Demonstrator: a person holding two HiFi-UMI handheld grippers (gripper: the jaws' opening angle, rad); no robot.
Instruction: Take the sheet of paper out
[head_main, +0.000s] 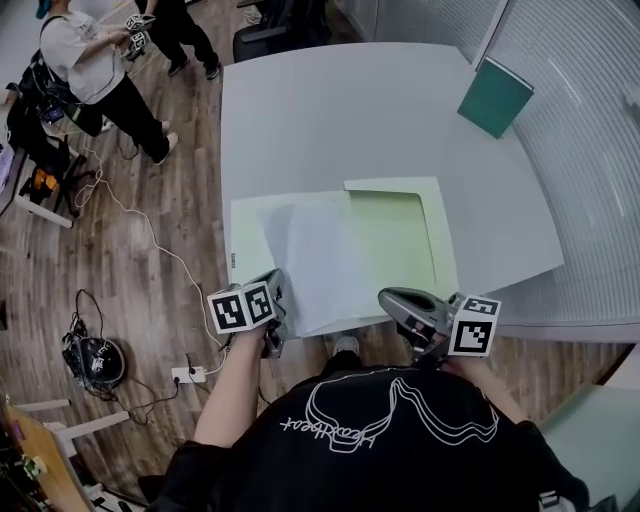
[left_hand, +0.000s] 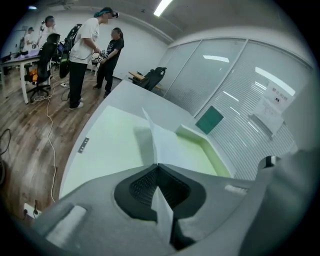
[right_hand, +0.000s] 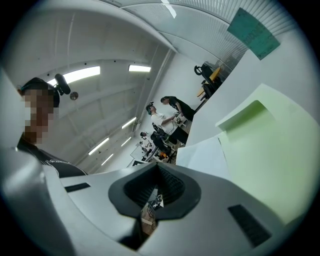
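Nearest the head camera is the person's black shirt (head_main: 380, 430), with both grippers held just beyond it at the near edge of the grey table (head_main: 350, 110). Task object: a white sheet (head_main: 325, 265) lies across the open pale-green folder (head_main: 400, 240), and its near corner reaches past the folder's near edge toward the person. Left gripper (head_main: 276, 290): jaws clamped on the sheet's near left edge; its own view shows the paper standing edge-on between the pads and running forward over the folder. Right gripper (head_main: 392, 298): jaws together with nothing between them, only the room visible through the slit below. It sits at the folder's near edge just beside the sheet, and contact with folder or table cannot be confirmed. Assessment: the withdrawal step is in hand, with the sheet gripped and apparently mostly clear of the pocket but not yet off the folder. The next move calls for a level pull toward the person, with grip firm enough that the thin paper neither slips nor creases. The folder must also be kept from sliding along, which the right gripper is placed to do. Green book (head_main: 495, 97) at the far corner is well apart and no obstruction
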